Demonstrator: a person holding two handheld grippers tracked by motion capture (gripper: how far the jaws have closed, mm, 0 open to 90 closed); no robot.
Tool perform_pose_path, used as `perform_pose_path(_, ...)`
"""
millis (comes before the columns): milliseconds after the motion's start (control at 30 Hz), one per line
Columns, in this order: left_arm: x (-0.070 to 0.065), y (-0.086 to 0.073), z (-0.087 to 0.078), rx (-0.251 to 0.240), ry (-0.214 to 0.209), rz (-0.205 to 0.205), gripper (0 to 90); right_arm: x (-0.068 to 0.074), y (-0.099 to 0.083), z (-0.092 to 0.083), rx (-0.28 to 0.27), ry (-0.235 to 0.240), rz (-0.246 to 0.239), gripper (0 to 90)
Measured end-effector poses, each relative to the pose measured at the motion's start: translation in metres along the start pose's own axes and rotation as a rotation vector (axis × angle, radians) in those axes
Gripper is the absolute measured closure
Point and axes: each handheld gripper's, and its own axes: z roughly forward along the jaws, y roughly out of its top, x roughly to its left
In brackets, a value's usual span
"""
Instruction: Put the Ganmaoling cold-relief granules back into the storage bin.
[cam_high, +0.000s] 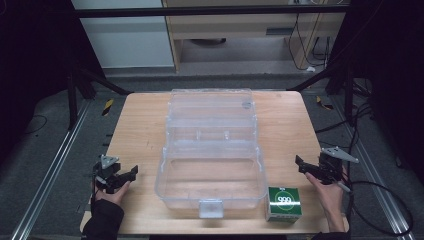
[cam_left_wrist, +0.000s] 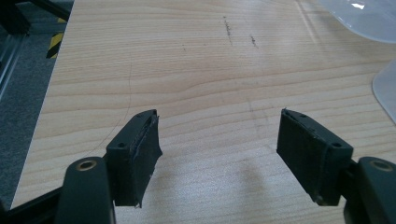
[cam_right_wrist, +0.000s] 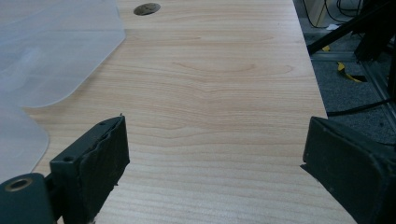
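Green box (cam_high: 283, 202) at the counter's (cam_high: 142, 130) near right edge looks light and stiff; grip its flat sides. Both tongs (cam_high: 122, 176) (cam_high: 306, 166) hang released, empty.

An open storage box (cam_high: 211, 170) sits at the centre of the surface (cam_high: 145, 130), its lid (cam_high: 212, 109) folded back toward 12 o'clock. A small carton (cam_high: 283, 203) stands just beside the box's near corner at 4 o'clock. The left gripper (cam_high: 131, 173) sits at 8 o'clock and the right gripper (cam_high: 301, 163) at 4 o'clock, each apart from the box.
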Motion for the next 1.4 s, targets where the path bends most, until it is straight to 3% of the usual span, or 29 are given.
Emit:
perform_pose_path(333,0.000,0.000,-0.001,-0.002,-0.006,0.002,29.5,0.002,0.013,-0.021,-0.063,0.026,-0.014,6.7)
perform_pose_path(400,-0.001,0.000,-0.002,0.000,-0.008,0.005,29.6,0.003,0.017,-0.026,-0.077,0.029,-0.034,6.6)
perform_pose_path(833,-0.001,0.000,-0.002,0.006,-0.013,0.007,30.3,0.014,0.036,-0.044,-0.096,0.094,-0.093,6.4)
perform_pose_path(967,-0.002,0.000,-0.002,0.010,-0.014,0.010,30.3,0.022,0.043,-0.049,-0.072,0.134,-0.142,6.9)
perform_pose_path(1000,-0.003,0.000,-0.001,0.013,-0.015,0.016,30.3,0.028,0.047,-0.051,-0.054,0.158,-0.186,7.8)
perform_pose_path(1233,-0.004,0.000,-0.001,0.019,-0.012,0.023,30.2,0.052,0.057,-0.054,-0.006,0.253,-0.296,8.0)
perform_pose_path(1400,-0.004,-0.001,0.001,0.027,-0.010,0.021,30.2,0.057,0.065,-0.058,0.001,0.273,-0.329,7.7)
